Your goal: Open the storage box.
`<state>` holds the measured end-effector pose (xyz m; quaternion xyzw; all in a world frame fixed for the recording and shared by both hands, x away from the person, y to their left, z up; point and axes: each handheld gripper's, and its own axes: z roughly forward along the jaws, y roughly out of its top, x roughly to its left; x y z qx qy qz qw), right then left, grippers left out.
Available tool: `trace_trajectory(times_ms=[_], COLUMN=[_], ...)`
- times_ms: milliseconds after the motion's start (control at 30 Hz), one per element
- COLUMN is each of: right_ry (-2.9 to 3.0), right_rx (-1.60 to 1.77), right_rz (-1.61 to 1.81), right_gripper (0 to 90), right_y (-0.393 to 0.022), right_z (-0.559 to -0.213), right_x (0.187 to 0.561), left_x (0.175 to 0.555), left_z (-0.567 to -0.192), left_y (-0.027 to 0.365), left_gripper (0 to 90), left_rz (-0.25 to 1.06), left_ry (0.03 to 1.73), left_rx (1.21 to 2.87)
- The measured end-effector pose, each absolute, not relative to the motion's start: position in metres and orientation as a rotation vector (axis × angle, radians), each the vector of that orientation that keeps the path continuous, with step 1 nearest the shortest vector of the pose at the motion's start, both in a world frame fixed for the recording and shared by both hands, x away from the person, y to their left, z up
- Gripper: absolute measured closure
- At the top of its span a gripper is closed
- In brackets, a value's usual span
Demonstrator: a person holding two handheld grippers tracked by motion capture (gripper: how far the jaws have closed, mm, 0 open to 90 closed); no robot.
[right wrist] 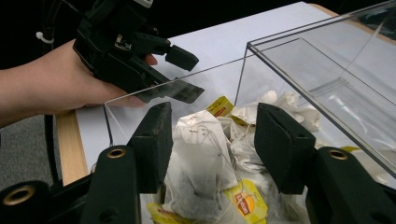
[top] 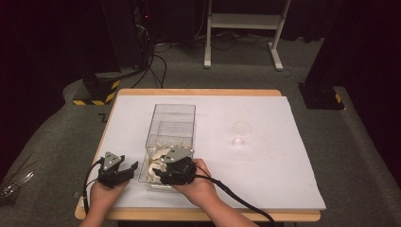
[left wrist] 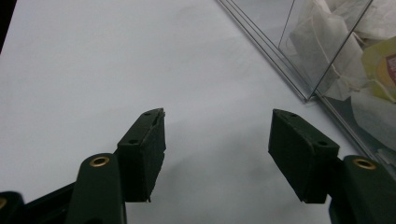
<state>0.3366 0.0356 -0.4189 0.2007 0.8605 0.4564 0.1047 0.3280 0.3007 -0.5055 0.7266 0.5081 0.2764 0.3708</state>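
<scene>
Reaching into a clear plastic box (top: 171, 124) on the white-covered tabletop (top: 265, 165), the right tool (right wrist: 210, 140) hangs over a heap of tea bags (top: 158, 163) at the near end of the box, its jaws apart and straddling one tea bag (right wrist: 201, 158) without pressing on it. That bag lies on top of the pile, its string and yellow tag (right wrist: 245, 203) trailing toward the camera. The left tool (left wrist: 217, 149) waits just beside the box's outer wall, jaws spread with nothing between them, above bare white surface. A small clear cup (top: 241, 133) stands well apart to the right of the box. A clean pick would likely mean lowering the pads onto the bag's paper body rather than its string, closing gently so the paper does not tear, and lifting straight up so that neighbouring bags and tangled strings stay behind.
</scene>
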Motion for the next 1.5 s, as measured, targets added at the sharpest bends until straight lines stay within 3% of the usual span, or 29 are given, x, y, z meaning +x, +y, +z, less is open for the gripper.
trace_trajectory(times_ms=[533,800,933,1067,1500], right_ry=[2.624,2.665,2.672,2.679,2.552], right_rx=[0.605,0.567,0.553,0.540,0.562], right_rz=[1.240,1.206,1.212,1.224,1.362], right_gripper=[56.4,65.6,73.6,88.1,89.9], right_y=[0.044,0.046,0.046,0.045,0.027], right_z=[-0.428,-0.435,-0.437,-0.436,-0.429], right_x=[0.344,0.343,0.342,0.340,0.331], left_x=[0.328,0.328,0.328,0.328,0.328], left_z=[-0.505,-0.505,-0.505,-0.505,-0.506], left_y=[0.302,0.301,0.301,0.301,0.301], left_gripper=[36.6,36.6,36.6,36.6,36.8], left_rz=[0.702,0.702,0.702,0.705,0.709], left_ry=[1.298,1.299,1.302,1.300,1.305], left_rx=[1.869,1.868,1.861,1.865,1.862])
